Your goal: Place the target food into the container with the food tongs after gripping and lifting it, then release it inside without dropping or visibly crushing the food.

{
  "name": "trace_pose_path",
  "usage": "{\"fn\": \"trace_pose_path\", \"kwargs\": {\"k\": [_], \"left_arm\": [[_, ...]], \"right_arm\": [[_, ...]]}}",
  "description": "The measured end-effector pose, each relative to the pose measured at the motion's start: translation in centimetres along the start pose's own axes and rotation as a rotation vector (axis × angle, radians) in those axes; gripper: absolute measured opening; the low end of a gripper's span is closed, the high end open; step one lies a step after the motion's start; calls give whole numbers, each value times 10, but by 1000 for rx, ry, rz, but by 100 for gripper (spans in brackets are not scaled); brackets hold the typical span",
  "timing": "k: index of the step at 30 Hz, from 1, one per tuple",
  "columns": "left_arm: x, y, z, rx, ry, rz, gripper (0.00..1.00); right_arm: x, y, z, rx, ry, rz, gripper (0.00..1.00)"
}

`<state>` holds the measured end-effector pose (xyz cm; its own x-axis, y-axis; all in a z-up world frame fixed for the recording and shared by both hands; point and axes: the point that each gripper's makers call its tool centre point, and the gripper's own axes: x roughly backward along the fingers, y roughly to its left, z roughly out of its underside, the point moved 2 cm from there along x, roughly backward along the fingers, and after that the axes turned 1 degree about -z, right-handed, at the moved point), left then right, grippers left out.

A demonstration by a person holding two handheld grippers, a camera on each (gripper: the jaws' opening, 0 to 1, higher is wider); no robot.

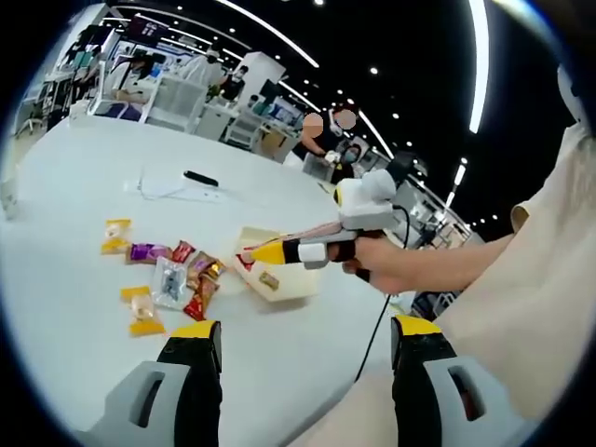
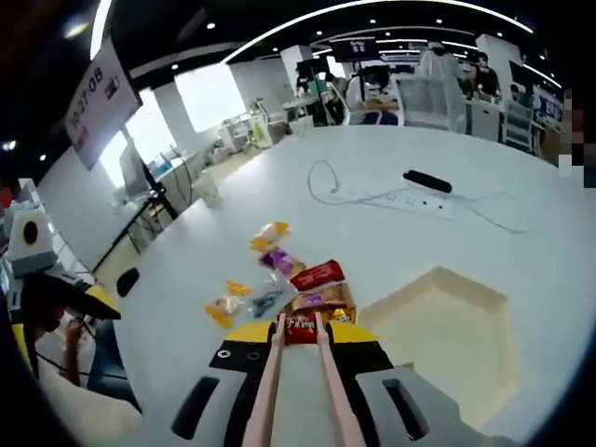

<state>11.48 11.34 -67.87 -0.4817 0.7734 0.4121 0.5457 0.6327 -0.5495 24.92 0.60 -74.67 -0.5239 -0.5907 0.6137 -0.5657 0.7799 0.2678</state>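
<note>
**Tongs clamp red snack beside container**

Right gripper (image 2: 298,337): jaws closed on the pink food tongs (image 2: 296,382), which run forward between them. Tong tips pinch a red snack packet (image 2: 300,326) just at the near edge of the snack pile. In the left gripper view the right gripper (image 1: 268,252) comes in from the right, held by a person's hand (image 1: 384,264), its yellow tip over the near rim of the container (image 1: 279,270).

Left gripper (image 1: 298,337): jaws wide apart, nothing between them, hanging over the white counter (image 1: 84,177).

Container: shallow cream-coloured tray, sitting on the counter just right of the snacks in the right gripper view (image 2: 447,326). Can't tell if anything lies inside; a small item shows near its middle in the left gripper view, too small to name.

Loose snack packets (image 1: 168,279) scattered on the counter: yellow, purple, red, clear-wrapped ones, close together. A white power strip (image 2: 410,200) with cable and a black remote-like object (image 2: 426,181) lie farther back.
</note>
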Motion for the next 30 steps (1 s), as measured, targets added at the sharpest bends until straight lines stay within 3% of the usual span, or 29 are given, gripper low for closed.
{"fn": "trace_pose_path", "kwargs": {"k": [30], "left_arm": [[9,-17,12,-7,-8,-14,74]], "right_arm": [[27,-7,-14,-33,-88,13,20]]}}
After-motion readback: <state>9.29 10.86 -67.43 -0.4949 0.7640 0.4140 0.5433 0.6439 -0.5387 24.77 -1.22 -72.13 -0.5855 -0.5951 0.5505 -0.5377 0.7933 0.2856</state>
